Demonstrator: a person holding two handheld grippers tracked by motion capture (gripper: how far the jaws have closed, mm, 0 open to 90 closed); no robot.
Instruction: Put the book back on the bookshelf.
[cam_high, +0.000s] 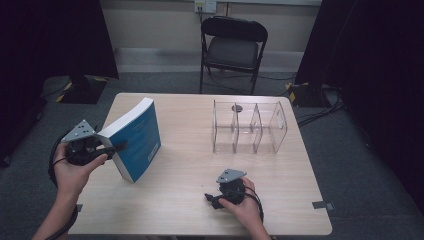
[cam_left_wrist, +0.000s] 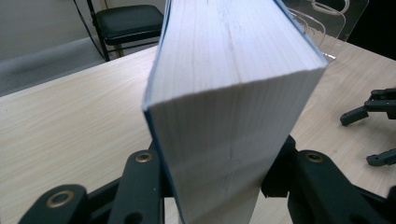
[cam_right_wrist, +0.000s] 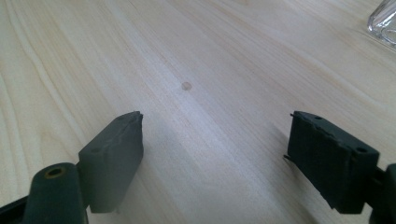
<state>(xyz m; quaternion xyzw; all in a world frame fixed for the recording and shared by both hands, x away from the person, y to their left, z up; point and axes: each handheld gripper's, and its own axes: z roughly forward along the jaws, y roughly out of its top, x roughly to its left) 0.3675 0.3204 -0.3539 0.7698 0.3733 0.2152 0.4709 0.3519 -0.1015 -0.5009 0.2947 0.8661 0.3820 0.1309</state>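
1. The left gripper (cam_high: 107, 148), at the left of the high view, has its jaws clamped on the thick blue-covered book (cam_high: 134, 137), one on each cover with the page block between them, as the left gripper view shows (cam_left_wrist: 233, 116).
2. The book stands tilted at the left of the tabletop (cam_high: 180, 200); its lower corner looks to be at or near the wood, though I cannot tell whether it touches.
3. The right gripper (cam_high: 212, 200) rests low at the lower centre of the high view, jaws apart with nothing between them, bare wood beneath (cam_right_wrist: 187, 86).
4. The step in hand is likely carrying the book to the clear acrylic rack (cam_high: 249, 127) in the upper right of the tabletop. To do it well, keep the grip square on the covers so the heavy block does not twist, bring the book upright, and line it up with one slot before lowering.
5. The rack's compartments look empty.
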